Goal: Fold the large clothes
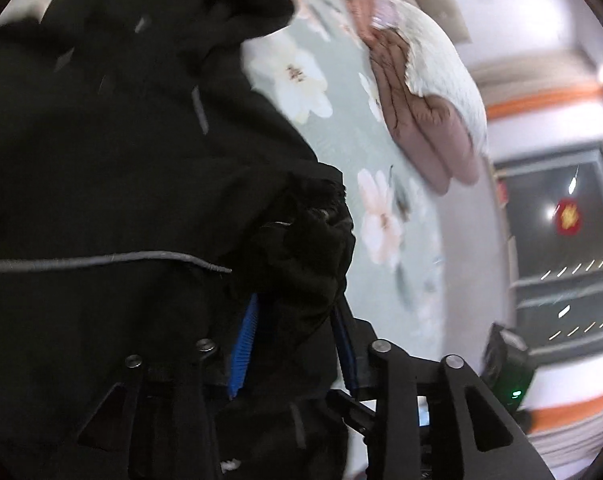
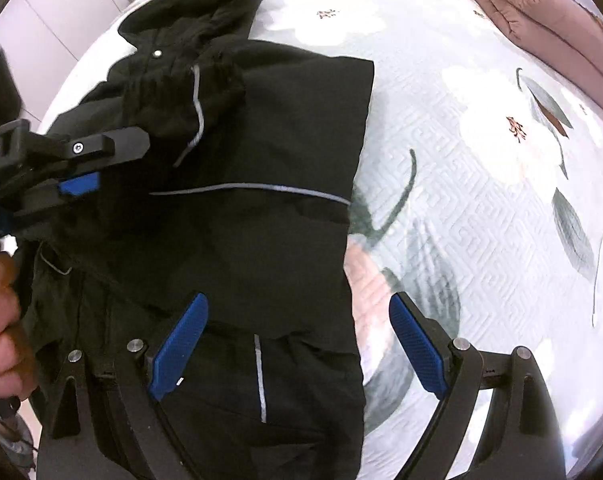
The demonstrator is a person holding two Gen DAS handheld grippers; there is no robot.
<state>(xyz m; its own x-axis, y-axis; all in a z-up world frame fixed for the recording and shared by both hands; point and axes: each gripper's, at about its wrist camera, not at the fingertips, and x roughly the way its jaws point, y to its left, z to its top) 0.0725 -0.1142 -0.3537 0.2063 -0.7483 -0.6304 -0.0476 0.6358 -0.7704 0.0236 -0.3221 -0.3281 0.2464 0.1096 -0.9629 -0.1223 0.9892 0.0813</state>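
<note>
A black hooded jacket (image 2: 261, 140) with thin grey piping lies spread on a floral bedspread (image 2: 481, 200), hood (image 2: 205, 8) at the far end. My right gripper (image 2: 297, 344) hovers open and wide over the jacket's right edge, nothing between its blue pads. The left gripper (image 2: 101, 164) reaches in from the left over the jacket's shoulder area, held by a hand (image 2: 1, 320). In the left wrist view the jacket (image 1: 101, 160) fills the left side. A bunched black cuff lies between the parted pads of the left gripper (image 1: 295, 304), and one blue pad (image 1: 243, 344) shows bare.
A pink quilt (image 1: 421, 128) with a white fluffy cover (image 1: 441, 60) lies at the bed's far side, also seen as pink quilt (image 2: 561, 28). Beyond the bed are a dark window (image 1: 561, 240) and a small black device with a green light (image 1: 509, 364). Bedspread (image 1: 341, 120) lies bare right of the jacket.
</note>
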